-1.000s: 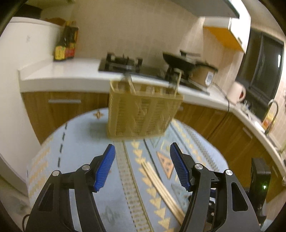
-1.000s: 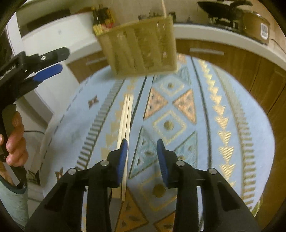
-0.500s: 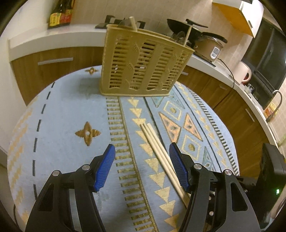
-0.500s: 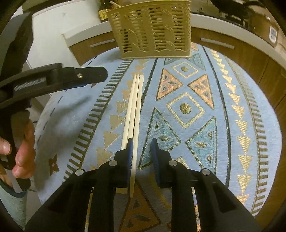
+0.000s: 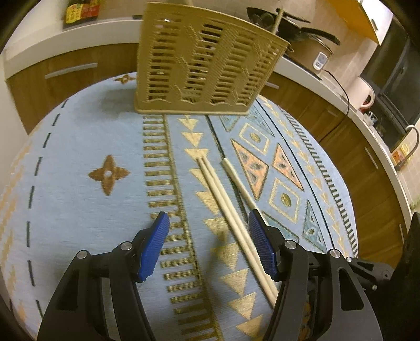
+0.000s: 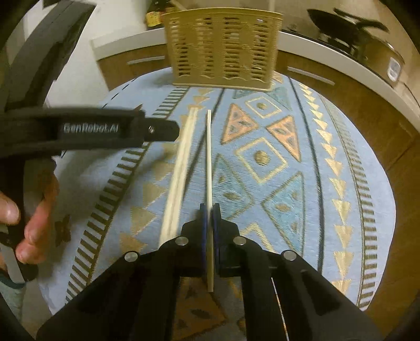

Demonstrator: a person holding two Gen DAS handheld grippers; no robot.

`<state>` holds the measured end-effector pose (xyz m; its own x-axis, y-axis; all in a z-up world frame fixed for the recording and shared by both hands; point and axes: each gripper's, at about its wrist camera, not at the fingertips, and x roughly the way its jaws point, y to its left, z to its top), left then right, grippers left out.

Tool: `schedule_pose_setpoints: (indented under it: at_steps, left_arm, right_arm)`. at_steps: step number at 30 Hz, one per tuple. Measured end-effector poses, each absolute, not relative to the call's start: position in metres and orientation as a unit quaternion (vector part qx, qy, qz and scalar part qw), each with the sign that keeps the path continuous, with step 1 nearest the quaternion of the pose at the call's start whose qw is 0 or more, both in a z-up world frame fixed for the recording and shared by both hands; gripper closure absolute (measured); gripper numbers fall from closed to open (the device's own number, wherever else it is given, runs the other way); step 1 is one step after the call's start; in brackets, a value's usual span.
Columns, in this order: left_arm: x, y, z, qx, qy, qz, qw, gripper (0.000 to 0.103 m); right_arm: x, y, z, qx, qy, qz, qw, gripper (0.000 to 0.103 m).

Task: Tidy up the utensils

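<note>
A tan slotted utensil basket (image 5: 204, 60) stands at the far side of the patterned blue tablecloth (image 5: 78, 147); it also shows in the right wrist view (image 6: 223, 49). My right gripper (image 6: 209, 209) is shut on one pale chopstick (image 6: 209, 162), which points toward the basket; the same stick shows in the left wrist view (image 5: 236, 181). Two more chopsticks (image 5: 223, 199) lie side by side on the cloth, also in the right wrist view (image 6: 181, 168). My left gripper (image 5: 208, 244) is open, low over the cloth, with the lying chopsticks between its fingers.
Wooden cabinets and a white counter (image 5: 52, 34) ring the table, with sauce bottles (image 5: 81, 10), a black pan (image 5: 291, 18) and a rice cooker (image 5: 315, 49). The left gripper's body (image 6: 86, 128) and the hand holding it cross the left of the right wrist view.
My right gripper closed on one chopstick and drew it apart from the other two. My left gripper moved forward and lower toward the basket, staying open.
</note>
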<state>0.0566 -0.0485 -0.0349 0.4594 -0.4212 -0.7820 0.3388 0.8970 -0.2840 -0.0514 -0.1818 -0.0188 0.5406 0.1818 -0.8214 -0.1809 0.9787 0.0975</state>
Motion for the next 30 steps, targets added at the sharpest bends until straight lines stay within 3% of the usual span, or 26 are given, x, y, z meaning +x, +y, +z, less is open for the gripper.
schedule_pose_setpoints:
  at_steps: [8,10,12,13,14,25,30]
  left_arm:
    - [0.068,-0.085,-0.04,0.021,0.484,-0.17,0.858,0.044]
    - [0.073,-0.094,-0.04,0.053,0.486,-0.152,0.859,0.055]
    - [0.075,-0.102,-0.039,0.085,0.487,-0.142,0.857,0.074]
    - [0.075,-0.105,-0.039,0.095,0.487,-0.14,0.857,0.076]
    - [0.075,-0.105,-0.039,0.097,0.486,-0.14,0.857,0.087]
    - [0.041,-0.055,-0.033,0.022,0.507,-0.175,0.844,0.093]
    - [0.032,-0.04,-0.033,0.013,0.509,-0.181,0.841,0.093]
  right_arm:
    - [-0.052,-0.217,-0.017,0.044,0.471,0.083,0.877,0.1]
    - [-0.051,-0.22,-0.018,0.047,0.474,0.084,0.875,0.1]
    - [-0.05,-0.223,-0.02,0.054,0.481,0.091,0.87,0.1]
    - [-0.05,-0.224,-0.02,0.057,0.484,0.093,0.869,0.1]
    - [-0.05,-0.225,-0.021,0.061,0.486,0.096,0.866,0.1]
    - [-0.06,-0.248,-0.025,0.13,0.519,0.134,0.834,0.1]
    - [-0.071,-0.258,-0.011,0.117,0.483,0.118,0.86,0.098]
